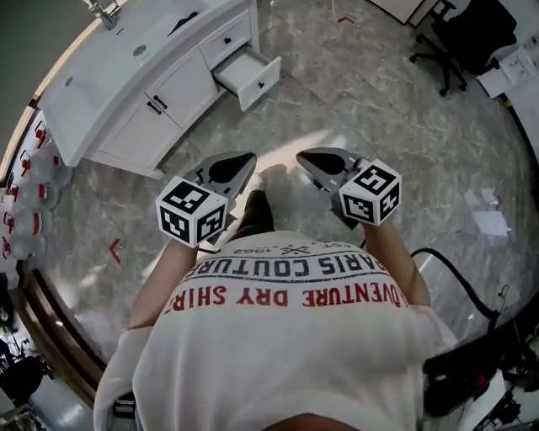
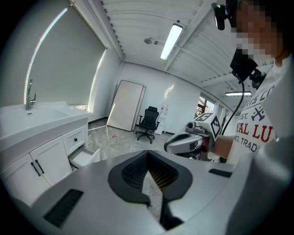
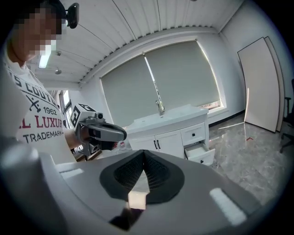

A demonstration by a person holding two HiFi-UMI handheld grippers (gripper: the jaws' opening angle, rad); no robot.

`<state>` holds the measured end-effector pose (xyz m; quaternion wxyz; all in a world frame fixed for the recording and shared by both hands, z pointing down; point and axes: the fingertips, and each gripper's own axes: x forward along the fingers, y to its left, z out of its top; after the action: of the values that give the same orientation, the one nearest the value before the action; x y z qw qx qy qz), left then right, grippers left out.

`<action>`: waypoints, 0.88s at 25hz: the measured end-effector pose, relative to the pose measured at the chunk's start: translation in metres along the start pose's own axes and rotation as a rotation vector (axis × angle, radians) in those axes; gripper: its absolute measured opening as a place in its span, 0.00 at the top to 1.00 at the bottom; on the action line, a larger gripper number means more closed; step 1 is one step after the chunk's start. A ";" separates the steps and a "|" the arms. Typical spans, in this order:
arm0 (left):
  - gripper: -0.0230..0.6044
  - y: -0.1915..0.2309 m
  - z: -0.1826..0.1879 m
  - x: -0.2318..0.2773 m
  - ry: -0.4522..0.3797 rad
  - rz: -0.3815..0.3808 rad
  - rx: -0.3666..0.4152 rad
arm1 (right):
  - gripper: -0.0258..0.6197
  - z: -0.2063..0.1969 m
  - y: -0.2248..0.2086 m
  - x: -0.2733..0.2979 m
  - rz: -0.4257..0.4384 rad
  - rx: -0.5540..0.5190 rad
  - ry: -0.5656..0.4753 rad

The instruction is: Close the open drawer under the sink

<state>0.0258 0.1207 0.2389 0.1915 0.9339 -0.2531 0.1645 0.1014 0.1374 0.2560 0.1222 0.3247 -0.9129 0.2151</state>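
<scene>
Two claws, left claw (image 1: pixel 249 161) and right claw (image 1: pixel 302 157), closed, empty, well apart from open drawer (image 1: pixel 250 77) low on sink cabinet (image 1: pixel 135 126). Risk: off-centre shove racks drawer, jams it.

In the head view, the top edge is cutting off the faucet (image 1: pixel 104 12) and the chair (image 1: pixel 461 38). The drawer (image 1: pixel 249 76) is showing too small for its contents to be read. The shirt (image 1: pixel 286 345) is covering the floor beneath it. In the left gripper view, the left gripper (image 2: pixel 148 153) is hiding the drawer's lower part and the cabinet (image 2: pixel 46 158) base. In the right gripper view, the right gripper (image 3: pixel 144 153) is hiding the cabinet doors' lower part.
</scene>
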 end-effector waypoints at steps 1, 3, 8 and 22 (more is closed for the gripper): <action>0.96 0.020 0.002 0.011 0.006 0.001 -0.009 | 0.96 0.004 -0.016 0.015 0.003 0.008 0.002; 0.96 0.064 0.006 0.035 0.022 0.007 -0.023 | 0.96 0.013 -0.050 0.047 0.010 0.033 -0.002; 0.96 0.174 0.019 0.090 0.072 0.010 -0.016 | 0.96 0.045 -0.134 0.134 0.018 0.063 0.021; 0.96 0.352 0.044 0.189 0.131 0.025 -0.117 | 0.96 0.120 -0.301 0.296 0.023 0.038 -0.014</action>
<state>0.0008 -0.2572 0.3740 0.2598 0.9051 -0.2610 0.2126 0.0607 -0.2884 0.3524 0.1070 0.3181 -0.9131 0.2315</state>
